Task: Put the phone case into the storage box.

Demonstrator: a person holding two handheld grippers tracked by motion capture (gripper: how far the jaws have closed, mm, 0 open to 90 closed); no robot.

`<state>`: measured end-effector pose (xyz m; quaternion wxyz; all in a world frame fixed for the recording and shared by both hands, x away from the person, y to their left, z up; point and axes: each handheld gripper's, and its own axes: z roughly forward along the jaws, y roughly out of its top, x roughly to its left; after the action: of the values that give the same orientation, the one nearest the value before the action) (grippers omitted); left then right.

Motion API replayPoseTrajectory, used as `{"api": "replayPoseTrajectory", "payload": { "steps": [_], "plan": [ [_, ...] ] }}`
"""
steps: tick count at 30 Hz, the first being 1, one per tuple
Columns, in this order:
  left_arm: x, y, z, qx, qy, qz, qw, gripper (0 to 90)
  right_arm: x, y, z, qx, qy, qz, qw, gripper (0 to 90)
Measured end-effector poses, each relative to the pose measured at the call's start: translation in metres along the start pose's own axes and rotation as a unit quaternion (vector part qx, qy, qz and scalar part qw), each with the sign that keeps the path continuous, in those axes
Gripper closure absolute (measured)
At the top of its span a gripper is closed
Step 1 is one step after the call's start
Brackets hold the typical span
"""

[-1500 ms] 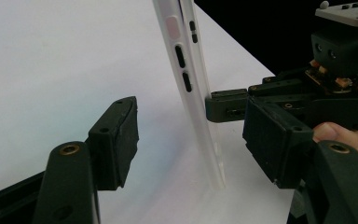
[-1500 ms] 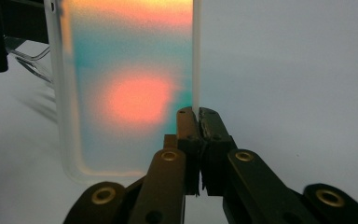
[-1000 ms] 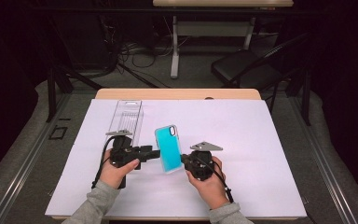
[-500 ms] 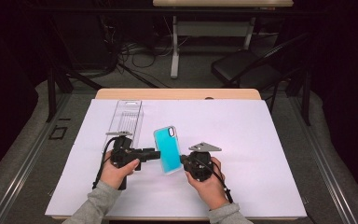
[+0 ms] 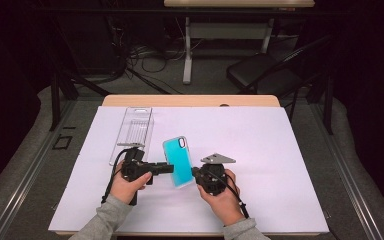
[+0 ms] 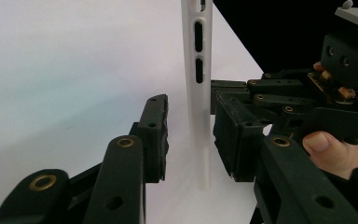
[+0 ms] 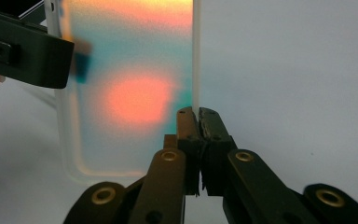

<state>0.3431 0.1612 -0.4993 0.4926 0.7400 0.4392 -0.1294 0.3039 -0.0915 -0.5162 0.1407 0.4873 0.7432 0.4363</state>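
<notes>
A teal phone case [image 5: 178,161] is held up off the white sheet between both grippers. My right gripper [image 5: 196,175] is shut on its right edge, and in the right gripper view the jaws [image 7: 198,123] pinch the case's translucent rim [image 7: 196,56]. My left gripper [image 5: 169,168] reaches in from the left. Its jaws have just been closing around the case's white side edge [image 6: 199,93]. A gap still shows at one pad [image 6: 157,133], while the other pad [image 6: 230,135] sits almost against the edge. The right gripper [image 6: 223,88] shows just beyond the case.
A clear plastic package [image 5: 132,131] lies at the back left of the white sheet [image 5: 270,150], which covers the wooden table [image 5: 190,100]. A dark chair [image 5: 265,72] and desk legs stand beyond the table's far edge.
Both hands and the case keep their places. The left gripper's jaws look slightly narrower around the case's edge.
</notes>
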Motion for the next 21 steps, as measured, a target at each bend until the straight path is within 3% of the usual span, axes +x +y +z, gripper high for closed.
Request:
{"api": "replayPoseTrajectory", "payload": {
  "steps": [21],
  "plan": [
    [-0.0019, -0.0029, 0.003, 0.005, -0.005, -0.004, 1.0, 71.6, 0.0061, -0.0016, 0.0008, 0.002, 0.008, -0.006, 0.9999, 88.1]
  ]
}}
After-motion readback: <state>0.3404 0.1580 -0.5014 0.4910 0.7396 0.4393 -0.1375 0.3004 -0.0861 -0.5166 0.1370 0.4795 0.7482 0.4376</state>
